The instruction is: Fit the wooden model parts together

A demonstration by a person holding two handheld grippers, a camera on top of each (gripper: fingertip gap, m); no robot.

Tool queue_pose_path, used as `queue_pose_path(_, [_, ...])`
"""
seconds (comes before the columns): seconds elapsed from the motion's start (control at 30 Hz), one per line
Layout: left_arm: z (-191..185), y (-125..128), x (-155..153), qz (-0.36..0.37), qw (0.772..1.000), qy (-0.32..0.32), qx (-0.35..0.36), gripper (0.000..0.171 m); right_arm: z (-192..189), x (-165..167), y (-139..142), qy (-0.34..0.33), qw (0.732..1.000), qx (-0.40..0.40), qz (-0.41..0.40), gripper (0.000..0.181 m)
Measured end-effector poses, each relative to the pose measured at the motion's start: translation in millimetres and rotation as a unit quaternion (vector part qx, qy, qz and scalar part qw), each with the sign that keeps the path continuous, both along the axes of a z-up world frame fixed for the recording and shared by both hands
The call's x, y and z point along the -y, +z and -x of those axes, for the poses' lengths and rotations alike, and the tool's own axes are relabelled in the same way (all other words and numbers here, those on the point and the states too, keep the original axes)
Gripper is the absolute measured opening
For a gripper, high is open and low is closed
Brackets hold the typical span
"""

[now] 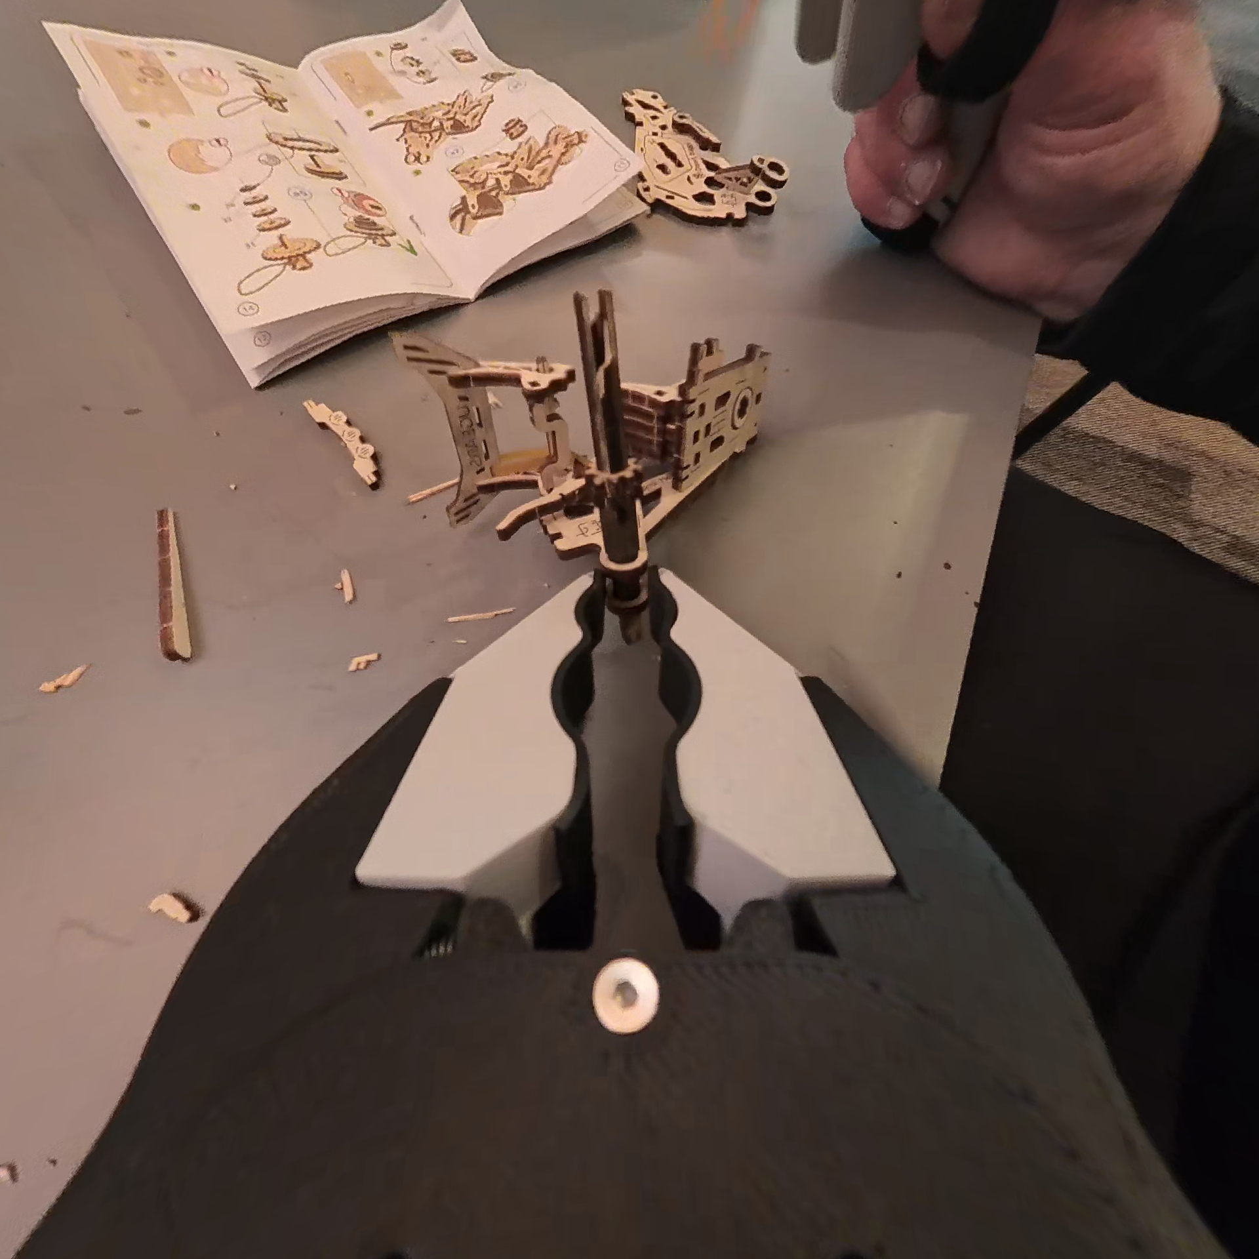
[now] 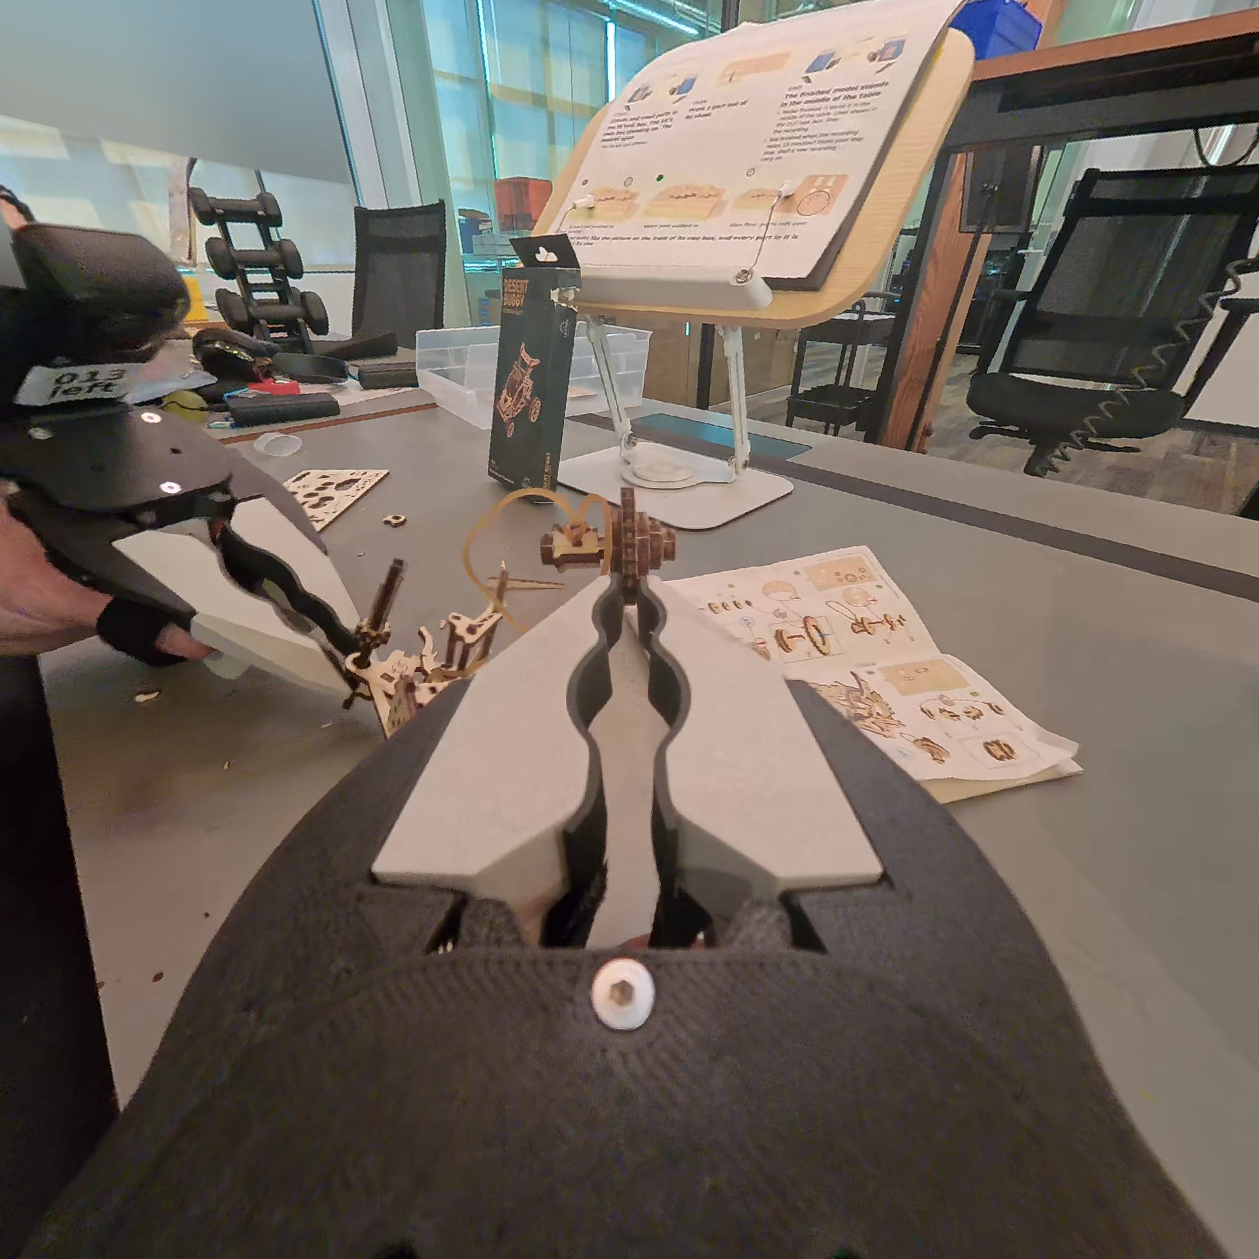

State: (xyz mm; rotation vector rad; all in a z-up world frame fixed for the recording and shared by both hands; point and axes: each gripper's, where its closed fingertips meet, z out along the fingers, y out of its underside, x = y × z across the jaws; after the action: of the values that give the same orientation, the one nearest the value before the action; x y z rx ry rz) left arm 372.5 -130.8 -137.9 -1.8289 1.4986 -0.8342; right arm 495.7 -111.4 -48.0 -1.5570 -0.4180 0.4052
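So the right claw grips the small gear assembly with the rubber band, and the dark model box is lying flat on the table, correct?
Not quite. The right claw does grip the gear assembly with its rubber band, but the right wrist view shows the dark model box standing upright on the table.

Filling each frame's lower half, the left tool [image 1: 623,599] and right tool [image 2: 630,593] are showing black ribbed plastic bodies, pale grey wedge fingers with wavy black pads, and one silver screw each.

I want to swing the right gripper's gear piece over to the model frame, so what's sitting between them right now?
In the right wrist view, only the rubber band looping off the gear piece hangs between it and the model frame; nothing else shows there.
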Motion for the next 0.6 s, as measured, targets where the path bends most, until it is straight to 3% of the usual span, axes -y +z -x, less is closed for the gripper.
queue_pose_path(0.2, [0.3, 1.3, -4.8, 0.022, 1.0, -0.008, -0.002, 0.01, 14.1, 7.5, -3.9, 0.048, 0.998, -0.023, 0.033, 0.0])
queue_pose_path(0.43, [0.1, -7.5, -5.1, 0.028, 0.999, -0.013, -0.022, 0.011, 33.2, 8.2, -21.5, 0.121, 0.973, -0.106, 0.166, 0.0])
queue_pose_path(0.6, [3.8, -13.5, -5.4, 0.032, 0.999, -0.018, -0.034, 0.019, 41.6, 7.9, -23.1, 0.13, 0.969, -0.085, 0.193, 0.0])
